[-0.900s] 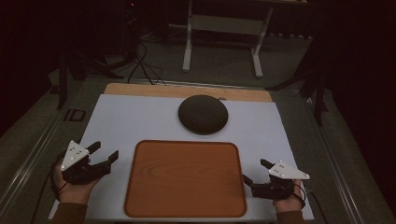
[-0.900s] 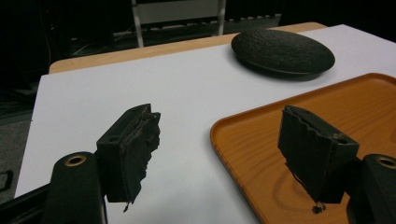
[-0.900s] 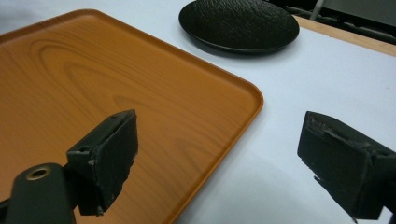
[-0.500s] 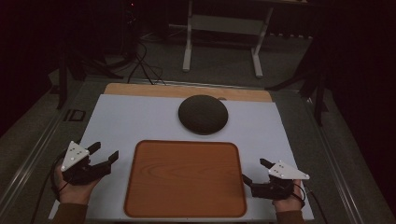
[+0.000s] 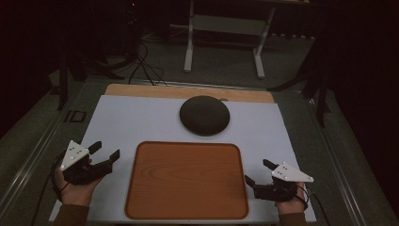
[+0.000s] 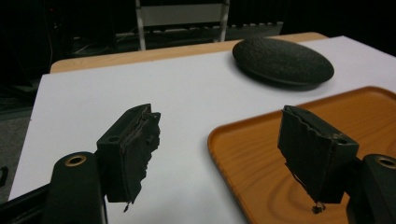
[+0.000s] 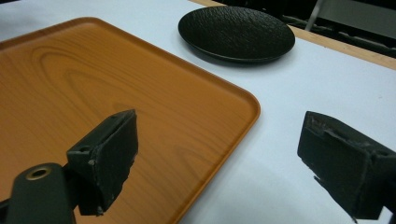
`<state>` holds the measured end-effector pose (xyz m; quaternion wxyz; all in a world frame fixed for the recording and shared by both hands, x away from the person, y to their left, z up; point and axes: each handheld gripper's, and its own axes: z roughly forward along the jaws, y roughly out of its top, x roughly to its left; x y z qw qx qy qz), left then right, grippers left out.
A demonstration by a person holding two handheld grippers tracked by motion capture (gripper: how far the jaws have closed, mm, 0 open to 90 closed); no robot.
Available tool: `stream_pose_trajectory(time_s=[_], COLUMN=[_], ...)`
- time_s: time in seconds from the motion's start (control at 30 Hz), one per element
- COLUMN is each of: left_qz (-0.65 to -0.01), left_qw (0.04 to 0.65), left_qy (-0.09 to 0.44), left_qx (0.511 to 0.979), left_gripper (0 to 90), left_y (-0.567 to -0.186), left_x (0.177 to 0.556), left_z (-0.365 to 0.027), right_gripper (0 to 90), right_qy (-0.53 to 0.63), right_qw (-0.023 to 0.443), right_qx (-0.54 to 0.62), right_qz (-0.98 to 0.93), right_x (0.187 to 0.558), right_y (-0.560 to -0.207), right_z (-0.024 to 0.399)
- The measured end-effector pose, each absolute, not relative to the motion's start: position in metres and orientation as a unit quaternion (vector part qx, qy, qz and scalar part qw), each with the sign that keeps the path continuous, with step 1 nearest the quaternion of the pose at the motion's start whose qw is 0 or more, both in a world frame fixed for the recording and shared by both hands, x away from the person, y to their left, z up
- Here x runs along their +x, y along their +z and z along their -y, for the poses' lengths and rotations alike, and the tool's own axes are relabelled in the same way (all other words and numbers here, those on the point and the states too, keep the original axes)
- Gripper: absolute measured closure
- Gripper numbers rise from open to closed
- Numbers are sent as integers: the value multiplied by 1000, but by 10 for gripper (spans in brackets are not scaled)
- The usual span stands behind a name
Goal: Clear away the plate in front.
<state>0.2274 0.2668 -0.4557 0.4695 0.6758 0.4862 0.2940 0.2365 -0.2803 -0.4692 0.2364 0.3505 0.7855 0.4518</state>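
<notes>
Claws flank the wooden tray (image 5: 187,180) in the high view: left claw (image 5: 104,156) at its near-left, right claw (image 5: 257,175) at its near-right, both spread wide and empty, likely poised to reach in from either side. A dark plate (image 5: 204,114) sits upside down on the white tabletop (image 5: 136,117) just beyond the tray's far edge. Against the earlier frames, both hands are almost where they were.

Left gripper view: its jaws stand well apart, nothing between them, the tray's corner ahead, the plate far right.

Right gripper view: jaws gape over the tray's edge, plate beyond.
</notes>
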Motion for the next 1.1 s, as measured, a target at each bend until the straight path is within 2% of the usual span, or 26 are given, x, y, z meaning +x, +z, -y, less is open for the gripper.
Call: stream_pose_trajectory(time_s=[0.37,1.1], left_qz=[-480,-464], left_qw=[483,502], left_qy=[288,263], left_qx=[673,681], left_gripper=[282,278], left_y=[-445,-431], left_x=[243,312], left_z=[-256,-192], right_gripper=[121,121], right_qy=[459,469], right_qw=[240,242], right_qx=[344,342], right_qz=[-783,-778], right_x=[235,234], right_y=[-467,-465], right_z=[280,282])
